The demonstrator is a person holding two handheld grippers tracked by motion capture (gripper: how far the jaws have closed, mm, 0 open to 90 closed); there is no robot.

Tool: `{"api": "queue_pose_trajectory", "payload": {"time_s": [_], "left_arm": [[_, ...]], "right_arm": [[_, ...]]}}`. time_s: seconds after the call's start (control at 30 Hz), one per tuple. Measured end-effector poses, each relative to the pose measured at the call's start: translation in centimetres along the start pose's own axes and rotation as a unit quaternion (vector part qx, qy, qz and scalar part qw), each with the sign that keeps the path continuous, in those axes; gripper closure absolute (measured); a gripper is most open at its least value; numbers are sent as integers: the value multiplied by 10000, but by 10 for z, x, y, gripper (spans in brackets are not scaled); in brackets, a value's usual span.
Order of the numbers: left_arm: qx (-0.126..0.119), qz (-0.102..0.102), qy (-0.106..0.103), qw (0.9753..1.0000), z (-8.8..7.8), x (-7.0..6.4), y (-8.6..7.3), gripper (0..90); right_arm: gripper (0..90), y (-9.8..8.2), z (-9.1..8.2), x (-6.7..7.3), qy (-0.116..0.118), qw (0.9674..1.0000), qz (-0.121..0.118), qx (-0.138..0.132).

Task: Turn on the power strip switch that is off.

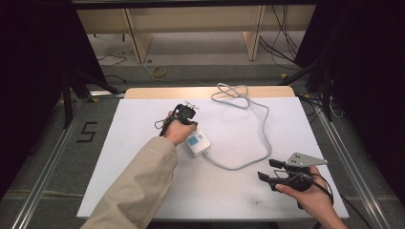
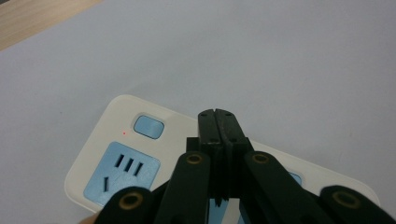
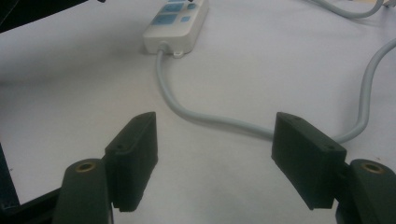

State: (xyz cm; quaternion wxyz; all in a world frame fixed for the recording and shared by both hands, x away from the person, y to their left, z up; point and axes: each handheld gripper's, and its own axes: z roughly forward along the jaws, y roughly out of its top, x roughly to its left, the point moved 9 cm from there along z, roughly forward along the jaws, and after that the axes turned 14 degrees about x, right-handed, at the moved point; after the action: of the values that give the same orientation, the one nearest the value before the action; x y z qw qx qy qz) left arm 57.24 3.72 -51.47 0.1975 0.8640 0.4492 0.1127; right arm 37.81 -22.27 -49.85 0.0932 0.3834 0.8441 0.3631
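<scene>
Two grippers work over a white counter [image 1: 143,191]. High view: left gripper [image 1: 187,112], held by a hand in a beige sleeve [image 1: 143,181], sits right above the far end of a white rectangular power strip with blue socket faces [image 1: 196,142], lying mid-counter. Its grey cable [image 1: 258,143] curves right and loops back to the far counter edge. Right gripper [image 1: 270,171] is near the counter's front right corner, well apart from the strip, jaws spread.

Left gripper view: left gripper [image 2: 218,122] has jaws pressed together, nothing between them, tips over the power strip [image 2: 112,154] just beside the blue button [image 2: 148,127]; contact unclear.

Right gripper view: right gripper [image 3: 215,158] jaws wide apart, empty, grey cable [image 3: 205,116] running across beyond them, power strip [image 3: 175,25] further off.
</scene>
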Motion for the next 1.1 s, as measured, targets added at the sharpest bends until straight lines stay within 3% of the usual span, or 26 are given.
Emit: {"api": "queue_pose_trajectory", "payload": {"time_s": [0.77,0.93,1.1], "left_arm": [[161,15,21,9999,2,0,-2,899],[215,115,-3,9997,3,-4,-2,899],[242,153,143,9995,3,-7,-2,899]], "right_arm": [[318,0,1,0,3,10000,-1,6],[317,-1,1,0,6,10000,-2,10],[317,-1,1,0,2,10000,-6,3]]}}
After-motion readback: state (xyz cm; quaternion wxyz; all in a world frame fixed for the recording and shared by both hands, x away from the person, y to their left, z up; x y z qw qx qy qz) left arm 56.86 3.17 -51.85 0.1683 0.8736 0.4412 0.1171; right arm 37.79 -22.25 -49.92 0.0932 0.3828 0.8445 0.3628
